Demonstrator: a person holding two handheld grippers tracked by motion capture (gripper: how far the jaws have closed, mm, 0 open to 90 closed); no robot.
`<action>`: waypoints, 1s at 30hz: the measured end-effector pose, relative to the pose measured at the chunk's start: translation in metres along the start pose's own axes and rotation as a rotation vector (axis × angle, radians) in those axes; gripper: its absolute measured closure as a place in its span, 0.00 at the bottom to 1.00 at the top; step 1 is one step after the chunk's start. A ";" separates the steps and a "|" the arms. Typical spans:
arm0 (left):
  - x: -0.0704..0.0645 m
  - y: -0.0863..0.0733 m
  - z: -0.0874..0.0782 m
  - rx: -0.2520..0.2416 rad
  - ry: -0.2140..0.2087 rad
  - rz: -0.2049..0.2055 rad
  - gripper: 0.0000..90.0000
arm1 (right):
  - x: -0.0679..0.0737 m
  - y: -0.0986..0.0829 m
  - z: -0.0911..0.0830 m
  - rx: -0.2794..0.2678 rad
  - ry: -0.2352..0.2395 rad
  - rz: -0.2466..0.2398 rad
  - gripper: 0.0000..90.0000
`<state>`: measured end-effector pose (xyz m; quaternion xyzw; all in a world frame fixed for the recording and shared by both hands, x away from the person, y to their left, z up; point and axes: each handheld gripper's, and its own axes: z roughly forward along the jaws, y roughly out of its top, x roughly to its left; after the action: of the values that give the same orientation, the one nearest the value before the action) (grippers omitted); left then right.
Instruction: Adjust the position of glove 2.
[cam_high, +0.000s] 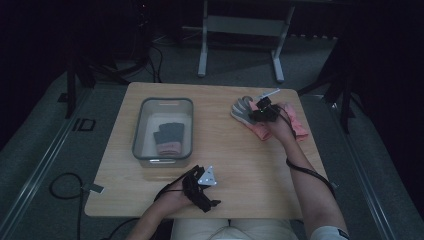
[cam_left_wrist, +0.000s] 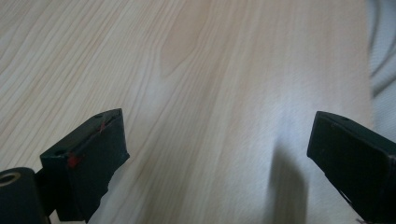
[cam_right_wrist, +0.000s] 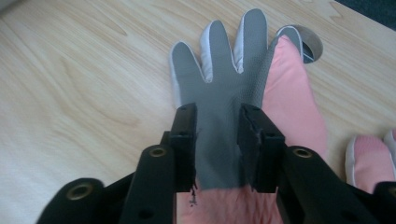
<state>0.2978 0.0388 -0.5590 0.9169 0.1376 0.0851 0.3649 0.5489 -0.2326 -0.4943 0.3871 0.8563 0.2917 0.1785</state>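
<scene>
**Gripping a limp glove at the palm**

Closing on the grey glove (cam_right_wrist: 219, 93), lower centre of the right gripper view, jaws pinching the palm just below the finger roots; right tool (cam_right_wrist: 217, 140) clenched on fabric, though whether one layer or both is caught cannot be told. Lying flat on the counter (cam_high: 240, 150), upper right of the high view, over a pink glove (cam_right_wrist: 294, 102) that pokes out to the right. Likely light, soft and floppy: bound to droop and fold once lifted, fingers dangling. Rubbery dotted palm should give good friction, so slipping seems unlikely; dragging the pink glove along looks the greater risk. Best held mid-palm or at the cuff, not by a fingertip.

Resting low and left of centre in the high view, left tool (cam_high: 202, 187) released, jaws wide apart over bare wood in its own view. Sitting in the bin (cam_high: 145, 150), left of centre, a dark glove (cam_high: 170, 137) with a pinkish cuff.

Hard to make out: the grey glove's cuff, hidden behind the jaws; a second pink piece, cut off at the lower right edge; a round hole or ring at the fingertips, half covered. Dim overall in the high view.
</scene>
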 end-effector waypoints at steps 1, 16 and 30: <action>0.001 -0.001 0.000 -0.002 0.003 -0.004 0.05 | -0.001 0.000 0.004 0.001 0.001 -0.013 0.73; 0.001 -0.006 -0.001 -0.035 0.000 -0.021 0.05 | 0.002 -0.008 0.026 0.044 -0.070 0.092 0.97; -0.002 -0.003 0.000 -0.044 0.000 0.000 0.04 | 0.072 -0.021 -0.091 -0.201 -0.051 0.262 0.98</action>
<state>0.2947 0.0406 -0.5612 0.9088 0.1355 0.0880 0.3848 0.4434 -0.2214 -0.4439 0.4830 0.7600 0.3868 0.1987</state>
